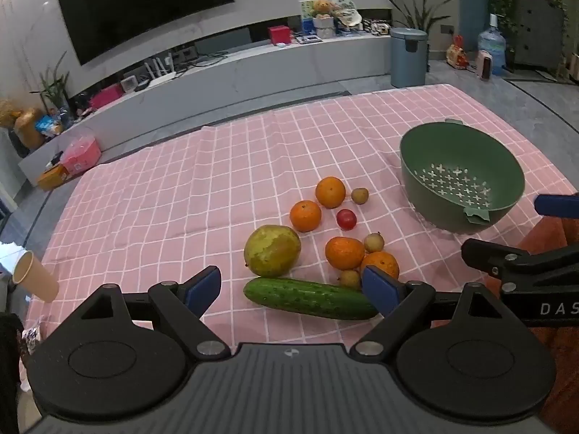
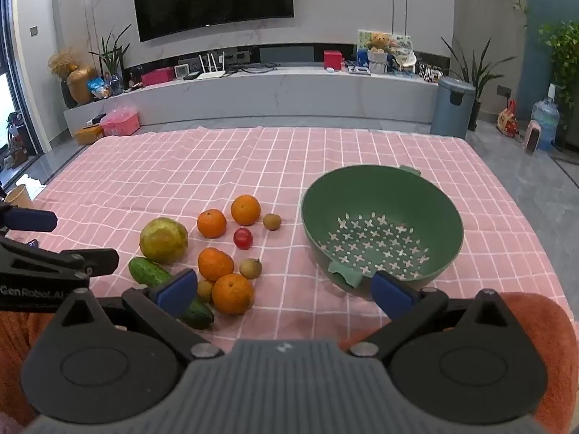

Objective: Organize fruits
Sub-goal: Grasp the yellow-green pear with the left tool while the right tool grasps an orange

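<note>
Fruit lies in a loose cluster on the pink checked tablecloth (image 1: pixel 163 199): several oranges (image 1: pixel 305 216), a big yellow-green pear-like fruit (image 1: pixel 272 250), a red tomato (image 1: pixel 346 219), small brown round fruits (image 1: pixel 360 195) and a cucumber (image 1: pixel 311 298). An empty green colander bowl (image 1: pixel 459 177) stands to their right. My left gripper (image 1: pixel 291 291) hovers open just in front of the cucumber, nothing between its blue pads. My right gripper (image 2: pixel 286 289) is open too, its pads nearer than the nearest orange (image 2: pixel 232 293) and the bowl (image 2: pixel 383 224), which lie apart from them.
A paper cup (image 1: pixel 34 276) stands at the table's left edge. An orange cloth (image 2: pixel 542 325) lies at the near right corner. Beyond the table are a low TV bench (image 2: pixel 253 90), a grey bin (image 2: pixel 452 106) and a water bottle (image 2: pixel 544 119) on the floor.
</note>
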The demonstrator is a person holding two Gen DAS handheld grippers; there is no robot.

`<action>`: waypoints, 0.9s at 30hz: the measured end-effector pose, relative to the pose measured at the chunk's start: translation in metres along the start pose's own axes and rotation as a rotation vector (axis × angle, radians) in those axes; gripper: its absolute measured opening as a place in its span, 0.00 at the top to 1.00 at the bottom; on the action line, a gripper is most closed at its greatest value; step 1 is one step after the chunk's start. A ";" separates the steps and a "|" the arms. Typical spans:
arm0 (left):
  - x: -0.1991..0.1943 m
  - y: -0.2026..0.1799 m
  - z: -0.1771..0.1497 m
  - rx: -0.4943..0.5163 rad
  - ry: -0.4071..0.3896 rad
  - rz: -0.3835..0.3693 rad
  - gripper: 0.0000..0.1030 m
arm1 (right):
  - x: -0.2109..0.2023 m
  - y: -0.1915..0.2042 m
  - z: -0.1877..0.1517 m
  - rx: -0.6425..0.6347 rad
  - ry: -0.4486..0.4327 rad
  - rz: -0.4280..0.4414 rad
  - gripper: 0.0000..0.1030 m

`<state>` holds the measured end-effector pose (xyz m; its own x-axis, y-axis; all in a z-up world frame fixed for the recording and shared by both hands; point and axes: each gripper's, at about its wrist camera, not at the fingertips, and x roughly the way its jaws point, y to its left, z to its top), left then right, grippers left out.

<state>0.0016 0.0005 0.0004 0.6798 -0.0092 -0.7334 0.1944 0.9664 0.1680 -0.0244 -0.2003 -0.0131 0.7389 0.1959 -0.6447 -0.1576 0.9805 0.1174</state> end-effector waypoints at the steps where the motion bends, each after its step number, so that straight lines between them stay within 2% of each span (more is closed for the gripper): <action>1: 0.001 0.001 0.002 0.017 -0.001 -0.009 0.00 | 0.000 0.001 0.000 -0.009 -0.013 0.012 0.05; 5: 0.005 -0.005 0.009 0.121 -0.010 -0.019 0.00 | 0.008 0.005 0.004 -0.031 -0.008 0.035 0.05; 9: 0.014 0.006 0.015 0.169 -0.009 -0.024 0.02 | 0.027 0.013 0.005 -0.048 0.051 0.058 0.20; 10: 0.021 0.011 0.016 0.169 -0.002 -0.033 0.14 | 0.032 0.015 0.005 -0.045 0.071 0.072 0.21; 11: 0.024 0.026 0.020 0.159 0.036 -0.066 0.27 | 0.037 0.015 0.005 -0.043 0.085 0.081 0.28; 13: 0.036 0.039 0.024 0.130 0.065 -0.105 0.31 | 0.048 0.017 0.004 -0.033 0.119 0.104 0.35; 16: 0.056 0.054 0.026 0.088 0.105 -0.140 0.31 | 0.066 0.019 0.003 -0.015 0.160 0.124 0.45; 19: 0.075 0.062 0.028 0.061 0.092 -0.180 0.27 | 0.086 0.018 0.002 0.014 0.201 0.136 0.46; 22: 0.094 0.065 0.027 0.045 0.136 -0.228 0.20 | 0.103 0.016 0.001 0.053 0.239 0.152 0.46; 27: 0.124 0.064 0.024 0.067 0.152 -0.212 0.16 | 0.125 0.016 0.001 0.076 0.277 0.159 0.51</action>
<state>0.1152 0.0547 -0.0639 0.5056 -0.1656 -0.8467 0.3710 0.9278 0.0401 0.0658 -0.1600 -0.0907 0.5016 0.3450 -0.7934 -0.1995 0.9385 0.2820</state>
